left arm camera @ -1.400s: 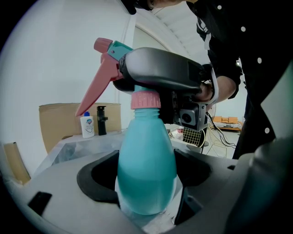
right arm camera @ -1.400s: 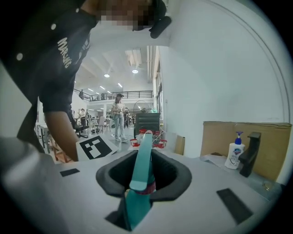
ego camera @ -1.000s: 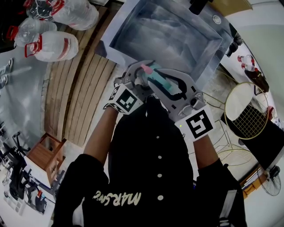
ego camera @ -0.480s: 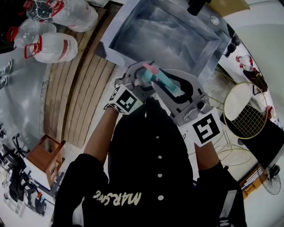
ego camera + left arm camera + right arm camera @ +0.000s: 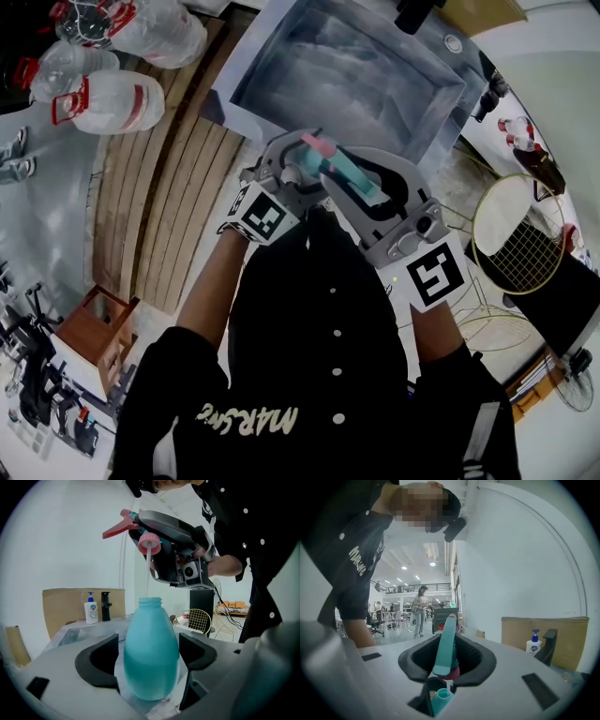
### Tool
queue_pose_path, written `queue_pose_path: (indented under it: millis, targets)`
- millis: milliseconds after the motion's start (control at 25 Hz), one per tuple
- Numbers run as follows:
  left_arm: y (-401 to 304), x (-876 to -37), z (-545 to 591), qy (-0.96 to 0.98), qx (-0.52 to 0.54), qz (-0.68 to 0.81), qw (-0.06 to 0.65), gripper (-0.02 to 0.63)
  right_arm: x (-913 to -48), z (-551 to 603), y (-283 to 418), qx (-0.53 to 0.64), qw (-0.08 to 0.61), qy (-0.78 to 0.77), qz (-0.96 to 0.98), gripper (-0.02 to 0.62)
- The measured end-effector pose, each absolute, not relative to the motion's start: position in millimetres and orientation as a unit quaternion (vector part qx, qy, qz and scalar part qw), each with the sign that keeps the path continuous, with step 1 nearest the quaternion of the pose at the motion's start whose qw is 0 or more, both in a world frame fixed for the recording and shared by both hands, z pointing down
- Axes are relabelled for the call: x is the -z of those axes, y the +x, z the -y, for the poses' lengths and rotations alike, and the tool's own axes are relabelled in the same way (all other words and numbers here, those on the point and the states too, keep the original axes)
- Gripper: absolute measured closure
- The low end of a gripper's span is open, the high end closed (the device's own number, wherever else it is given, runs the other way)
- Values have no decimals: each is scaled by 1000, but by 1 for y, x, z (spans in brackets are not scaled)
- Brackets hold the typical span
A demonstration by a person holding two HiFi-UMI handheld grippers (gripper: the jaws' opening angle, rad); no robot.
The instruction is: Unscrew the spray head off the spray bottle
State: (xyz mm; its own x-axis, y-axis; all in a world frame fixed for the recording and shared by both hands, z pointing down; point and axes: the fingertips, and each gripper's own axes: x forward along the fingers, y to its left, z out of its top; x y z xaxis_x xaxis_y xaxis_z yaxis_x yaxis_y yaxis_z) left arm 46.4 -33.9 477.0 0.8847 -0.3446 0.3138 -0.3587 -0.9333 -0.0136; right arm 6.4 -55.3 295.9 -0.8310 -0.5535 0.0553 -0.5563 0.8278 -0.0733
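My left gripper (image 5: 150,662) is shut on the belly of the teal spray bottle (image 5: 151,653), which stands upright with its threaded neck (image 5: 151,603) bare. My right gripper (image 5: 180,550) hangs above it, shut on the spray head (image 5: 140,524). The head's pink collar (image 5: 149,543) is clear of the neck, and its thin white tube (image 5: 148,573) still reaches down toward the mouth. In the right gripper view the teal spray head (image 5: 446,641) sits between the black pads, with the bottle neck (image 5: 440,698) below. In the head view both grippers (image 5: 281,173) (image 5: 375,202) meet in front of my chest.
A steel sink (image 5: 281,66) lies ahead of me, with large water jugs (image 5: 112,98) at the left. A round wire basket (image 5: 520,234) stands at the right. A soap pump bottle (image 5: 91,611) and a black tap (image 5: 106,606) stand before a cardboard box (image 5: 61,606).
My right gripper has drawn slightly toward me and to the right with the spray head, mostly in the first half second. My left gripper turned slightly and still holds the bottle.
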Motion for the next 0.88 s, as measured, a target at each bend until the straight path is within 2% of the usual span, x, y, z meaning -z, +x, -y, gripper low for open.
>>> queue_pose_path:
  millis: [880]
  targets:
    - [15,-376,11,972,-131,192,-26,218,-223,51,28,-38,-35,306,951,494]
